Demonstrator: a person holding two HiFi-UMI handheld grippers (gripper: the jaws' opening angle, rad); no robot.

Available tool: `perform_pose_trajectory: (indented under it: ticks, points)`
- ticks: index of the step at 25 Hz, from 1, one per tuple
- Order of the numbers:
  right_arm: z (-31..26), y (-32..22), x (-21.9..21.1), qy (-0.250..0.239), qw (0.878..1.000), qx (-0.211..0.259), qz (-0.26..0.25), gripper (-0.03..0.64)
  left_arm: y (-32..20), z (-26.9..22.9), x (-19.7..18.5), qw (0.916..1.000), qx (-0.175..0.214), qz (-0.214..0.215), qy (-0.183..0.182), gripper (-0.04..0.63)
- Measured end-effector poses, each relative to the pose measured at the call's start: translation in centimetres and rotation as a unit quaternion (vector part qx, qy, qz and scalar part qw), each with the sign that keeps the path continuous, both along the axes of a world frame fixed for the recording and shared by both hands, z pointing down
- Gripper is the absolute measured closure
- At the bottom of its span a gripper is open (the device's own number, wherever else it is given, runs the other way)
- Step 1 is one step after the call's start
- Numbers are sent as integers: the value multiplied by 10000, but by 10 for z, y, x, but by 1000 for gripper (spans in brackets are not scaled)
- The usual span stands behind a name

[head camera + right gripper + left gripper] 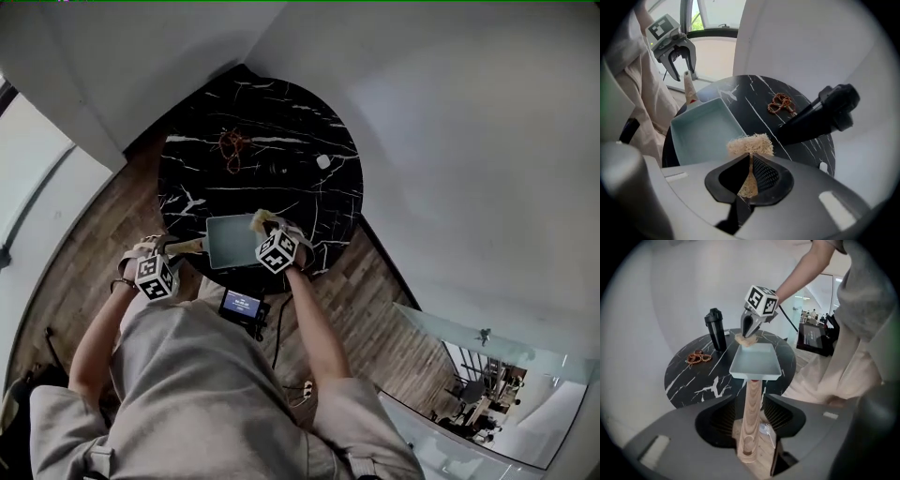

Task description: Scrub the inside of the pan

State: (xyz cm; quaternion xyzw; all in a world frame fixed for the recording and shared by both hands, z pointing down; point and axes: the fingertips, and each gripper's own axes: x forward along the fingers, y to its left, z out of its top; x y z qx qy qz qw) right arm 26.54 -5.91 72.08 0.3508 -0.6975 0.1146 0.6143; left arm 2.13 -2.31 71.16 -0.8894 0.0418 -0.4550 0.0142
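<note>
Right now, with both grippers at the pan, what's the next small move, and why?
Probably close the left gripper on the handle: its jaws stand open with the handle between them, unclamped. The right gripper grips the scrubber at the edge of the pan, which needs steadying first.

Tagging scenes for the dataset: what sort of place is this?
Probably an office or lobby corner, not a kitchen: a small round black marble table against white walls, a wood plank floor, and a glass partition with office furniture beyond.
</note>
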Motion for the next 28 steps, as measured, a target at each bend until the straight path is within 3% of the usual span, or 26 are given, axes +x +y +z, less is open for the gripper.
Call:
perform_pose_trajectory:
  ticks: [5,9,12,16,20,28]
  points:
    - [32,-3,5,285,9980,-501,-276,581,3,31,4,9993,-97,33,-362,411]
    - [36,-11,1,425,9961,-686,-347,583,7,59,-1,9952,120,516,-825,423]
    - [37,-17,4,560,9952,-778,-220,583,7,63,1,9968,111,332,-722,483]
    - [39,-26,6,727,9947,-720,-69,584,2,63,7,9976,396,189,-531,492]
    - [46,-32,5,951,9937,-559,206,586,10,61,11,9964,467,378,-601,494]
    - [62,-35,-3,594,9952,-560,532,588,8,69,11,9958,568,460,-560,494]
